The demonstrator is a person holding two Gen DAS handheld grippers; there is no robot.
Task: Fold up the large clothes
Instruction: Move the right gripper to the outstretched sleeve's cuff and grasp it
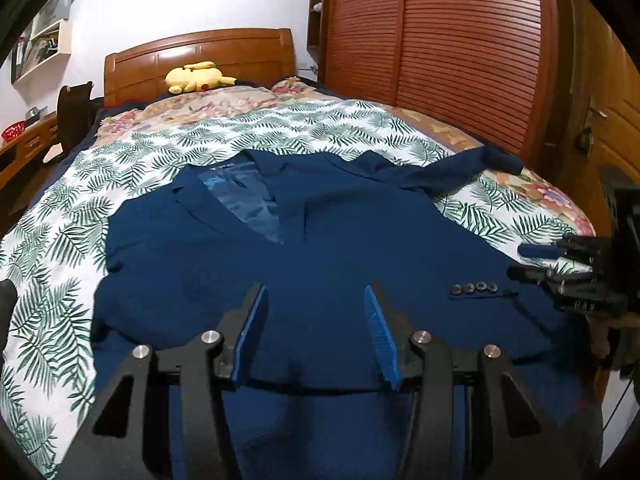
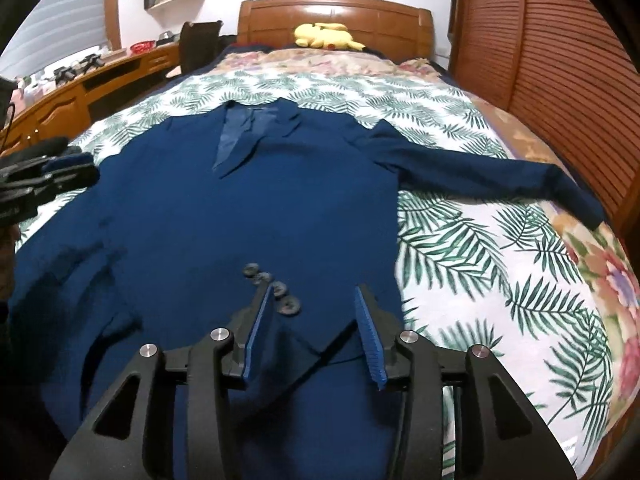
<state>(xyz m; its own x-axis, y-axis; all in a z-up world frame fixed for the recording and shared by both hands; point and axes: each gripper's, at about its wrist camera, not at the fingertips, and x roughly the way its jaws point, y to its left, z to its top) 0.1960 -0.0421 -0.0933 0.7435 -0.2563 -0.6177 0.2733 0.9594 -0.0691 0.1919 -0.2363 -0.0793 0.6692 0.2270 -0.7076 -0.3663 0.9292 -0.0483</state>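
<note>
A navy blue suit jacket [image 1: 312, 248] lies face up on the bed, collar toward the headboard; it also shows in the right wrist view [image 2: 256, 208]. One sleeve is folded across the body, its cuff buttons [image 1: 474, 288] near the right side; they show in the right wrist view [image 2: 276, 290] too. The other sleeve [image 2: 492, 178] stretches out to the right. My left gripper [image 1: 315, 296] is open above the jacket's lower middle. My right gripper [image 2: 312, 296] is open just above the buttoned cuff, and shows in the left wrist view [image 1: 532, 262] too.
The bed has a leaf-print sheet [image 1: 60, 280] over a floral quilt [image 2: 600, 272]. A yellow plush toy [image 1: 198, 76] lies by the wooden headboard [image 2: 336, 16]. A slatted wooden wardrobe [image 1: 440, 40] stands on the right, a desk [image 2: 80, 88] on the left.
</note>
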